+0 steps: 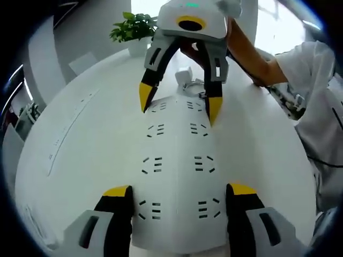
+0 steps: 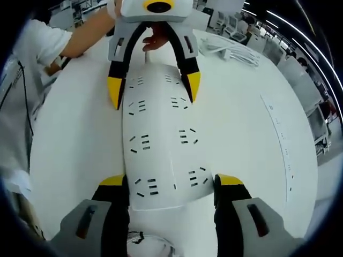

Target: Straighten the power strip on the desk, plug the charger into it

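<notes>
Grippers bracket the long white plastic power strip [image 1: 177, 176] lying flat on the white desk [image 1: 80, 160] — left gripper [image 1: 179, 201] and right gripper [image 2: 170, 187] spread, one astride each end. Straightening probably wants equal pressure from both ends — pivot gently, never lifting.
</notes>
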A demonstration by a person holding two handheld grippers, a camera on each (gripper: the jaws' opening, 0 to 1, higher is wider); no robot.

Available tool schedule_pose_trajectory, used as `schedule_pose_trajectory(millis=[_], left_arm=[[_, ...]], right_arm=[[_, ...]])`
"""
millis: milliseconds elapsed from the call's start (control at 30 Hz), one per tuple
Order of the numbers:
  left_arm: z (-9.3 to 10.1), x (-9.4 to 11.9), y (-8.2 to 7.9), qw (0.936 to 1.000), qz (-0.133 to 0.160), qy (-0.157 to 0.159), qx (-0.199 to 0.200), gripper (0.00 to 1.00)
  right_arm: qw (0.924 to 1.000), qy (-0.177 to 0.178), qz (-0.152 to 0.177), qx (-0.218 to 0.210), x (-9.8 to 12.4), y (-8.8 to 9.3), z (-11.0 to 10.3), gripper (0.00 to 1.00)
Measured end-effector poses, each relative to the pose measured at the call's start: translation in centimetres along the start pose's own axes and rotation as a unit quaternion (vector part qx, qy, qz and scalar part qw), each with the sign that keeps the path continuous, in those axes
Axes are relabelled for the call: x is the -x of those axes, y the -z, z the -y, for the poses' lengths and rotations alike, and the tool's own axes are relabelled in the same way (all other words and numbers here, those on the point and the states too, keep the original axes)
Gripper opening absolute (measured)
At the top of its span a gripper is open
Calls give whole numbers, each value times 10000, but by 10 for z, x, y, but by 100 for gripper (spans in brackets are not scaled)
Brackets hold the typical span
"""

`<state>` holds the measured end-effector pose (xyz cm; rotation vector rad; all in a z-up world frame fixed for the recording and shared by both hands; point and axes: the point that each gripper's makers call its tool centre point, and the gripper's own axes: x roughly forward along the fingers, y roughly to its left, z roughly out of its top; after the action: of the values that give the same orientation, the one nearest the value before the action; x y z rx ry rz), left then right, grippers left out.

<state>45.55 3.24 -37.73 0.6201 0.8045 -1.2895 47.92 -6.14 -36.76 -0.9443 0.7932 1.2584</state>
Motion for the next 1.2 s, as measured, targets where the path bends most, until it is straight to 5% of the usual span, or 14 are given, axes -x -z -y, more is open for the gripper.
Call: schedule_pose_trajectory(millis=[1200], left_arm=[[-2, -1, 0, 9985, -25, 306, -449, 72]], right_arm=[[9980, 163, -412, -442, 1, 5, -9, 63]])
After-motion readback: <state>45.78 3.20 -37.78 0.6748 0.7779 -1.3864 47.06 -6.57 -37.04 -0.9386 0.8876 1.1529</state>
